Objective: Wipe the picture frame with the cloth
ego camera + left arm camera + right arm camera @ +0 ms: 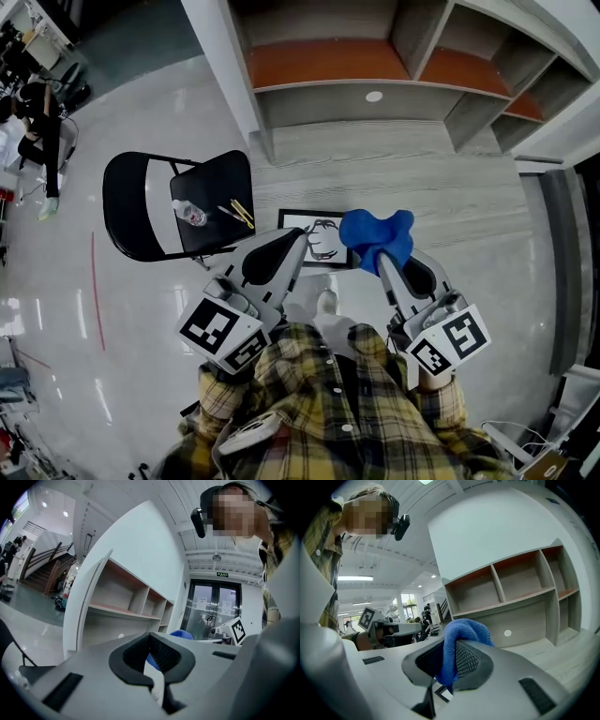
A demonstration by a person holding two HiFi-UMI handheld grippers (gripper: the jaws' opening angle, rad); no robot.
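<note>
The cloth (377, 236) is bright blue and fluffy, bunched into a lump. It is pinched between the fingers (471, 660) of the right gripper (386, 264), its bulk bulging above them and a fold hanging down between them.

The picture frame (319, 241) is a thin black rectangle round a white sheet with a dark line drawing. It faces up over grey wood-grain floor – the cloth covers its right end.

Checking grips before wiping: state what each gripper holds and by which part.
Right gripper: shut on the cloth, pinched at a bunched fold, the rest bulging past the jaws. Left gripper: shut, empty.
</note>
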